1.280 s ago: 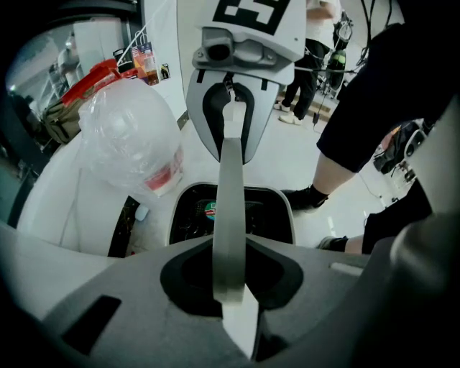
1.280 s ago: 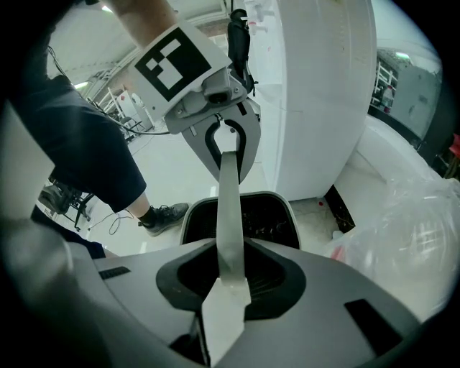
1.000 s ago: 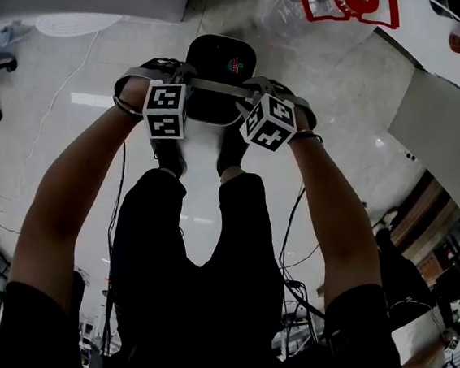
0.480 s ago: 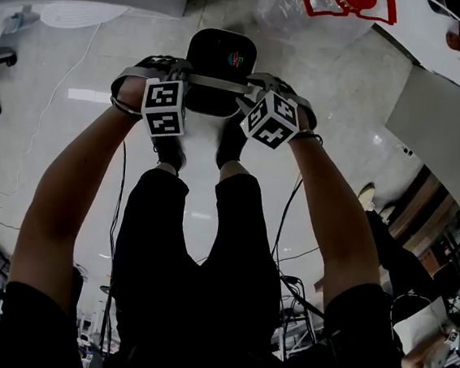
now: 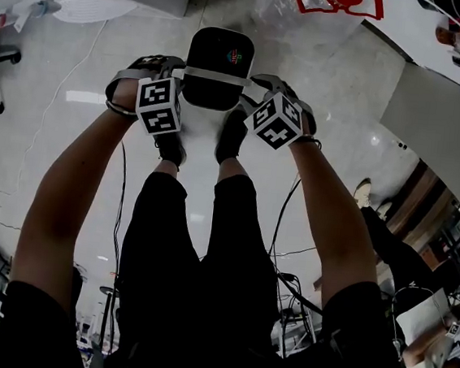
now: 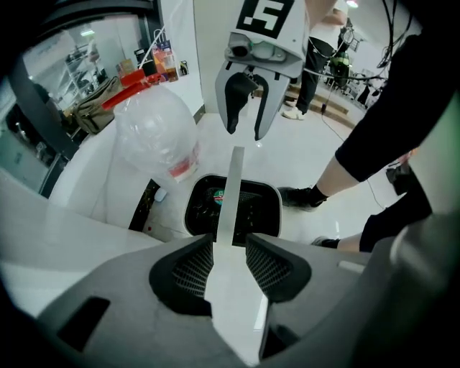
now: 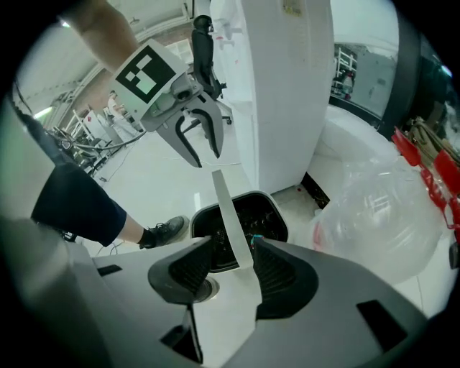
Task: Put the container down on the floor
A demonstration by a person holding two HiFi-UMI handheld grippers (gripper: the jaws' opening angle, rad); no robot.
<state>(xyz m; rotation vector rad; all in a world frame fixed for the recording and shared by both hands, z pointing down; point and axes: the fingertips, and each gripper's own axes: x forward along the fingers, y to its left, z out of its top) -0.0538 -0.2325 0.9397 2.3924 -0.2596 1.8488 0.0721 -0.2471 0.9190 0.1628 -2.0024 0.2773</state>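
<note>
Out in front of the person's body, both forearms reach forward side by side. The left hand [image 5: 129,91] and right hand [image 5: 302,117] tip the left gripper [image 6: 231,248] and right gripper [image 7: 230,262] steeply downward, facing each other along the container's pale handle [image 5: 217,77]. Both pairs of jaws have just been opening and now stand apart, the handle running loosely between the pads of each. Below them the black container [image 5: 219,51] sits on the floor [image 5: 70,146], just ahead of the person's shoes [image 5: 233,134] and near a white cabinet [image 7: 287,86].
</note>
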